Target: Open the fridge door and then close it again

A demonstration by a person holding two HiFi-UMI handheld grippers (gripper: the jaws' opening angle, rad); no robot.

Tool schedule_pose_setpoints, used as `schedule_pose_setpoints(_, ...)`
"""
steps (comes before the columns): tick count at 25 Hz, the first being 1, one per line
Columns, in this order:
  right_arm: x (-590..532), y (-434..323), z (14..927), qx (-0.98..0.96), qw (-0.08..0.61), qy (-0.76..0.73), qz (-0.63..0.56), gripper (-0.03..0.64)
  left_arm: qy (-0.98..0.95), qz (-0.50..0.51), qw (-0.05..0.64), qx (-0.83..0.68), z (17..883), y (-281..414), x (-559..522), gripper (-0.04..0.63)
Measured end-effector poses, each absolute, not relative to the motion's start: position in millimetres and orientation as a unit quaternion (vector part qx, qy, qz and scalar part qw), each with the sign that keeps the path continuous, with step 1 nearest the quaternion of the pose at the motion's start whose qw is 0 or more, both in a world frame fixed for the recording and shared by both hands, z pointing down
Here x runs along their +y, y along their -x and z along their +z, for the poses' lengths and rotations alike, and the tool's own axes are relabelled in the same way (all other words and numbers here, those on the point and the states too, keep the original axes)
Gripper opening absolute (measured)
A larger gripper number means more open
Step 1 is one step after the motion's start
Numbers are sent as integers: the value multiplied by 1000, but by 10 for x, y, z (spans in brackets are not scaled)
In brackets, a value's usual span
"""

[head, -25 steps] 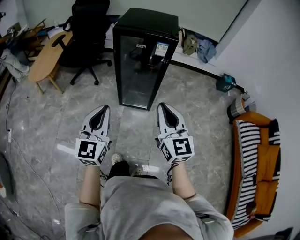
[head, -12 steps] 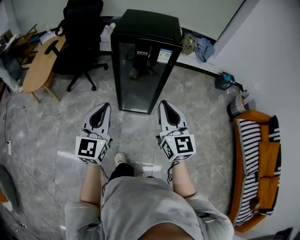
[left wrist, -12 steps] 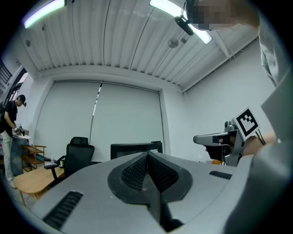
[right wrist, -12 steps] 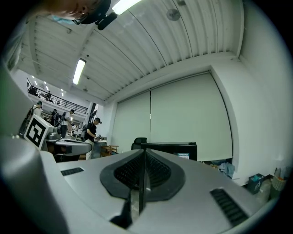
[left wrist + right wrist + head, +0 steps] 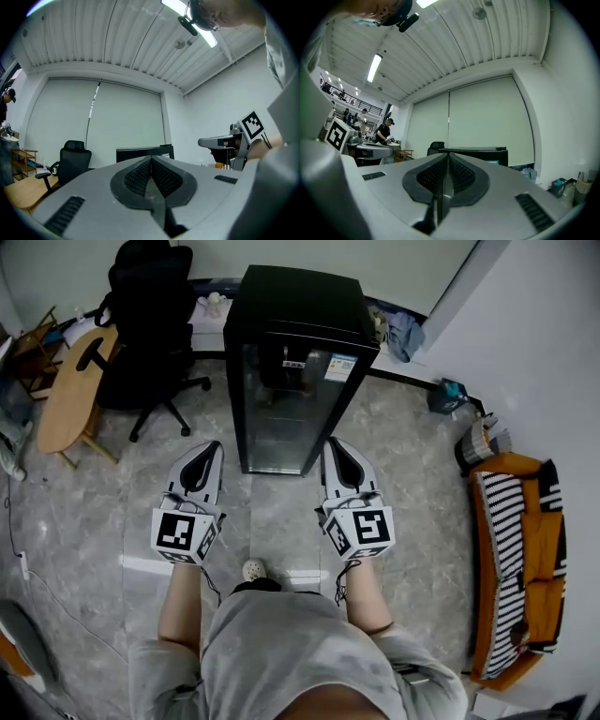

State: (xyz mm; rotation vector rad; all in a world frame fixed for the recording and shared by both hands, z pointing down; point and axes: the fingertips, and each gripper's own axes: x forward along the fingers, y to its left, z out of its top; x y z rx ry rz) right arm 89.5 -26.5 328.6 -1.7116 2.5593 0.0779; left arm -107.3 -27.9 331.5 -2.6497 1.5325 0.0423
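- The left gripper points level, jaws pressed together and empty.
- The right gripper is the same, closed on nothing.
- The black fridge, its glass door shut, stands just beyond both tips, between them.

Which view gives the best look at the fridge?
The head view: the fridge shows whole from above, with its glass door shut. The two gripper views catch only its dark top above their jaws.
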Motion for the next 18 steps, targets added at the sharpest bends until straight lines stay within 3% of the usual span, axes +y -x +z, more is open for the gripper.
schedule_pose_setpoints(18,-825,-741,3496,810,4,587,20,25,884,-6,11,468,3629,1263,-1063,15)
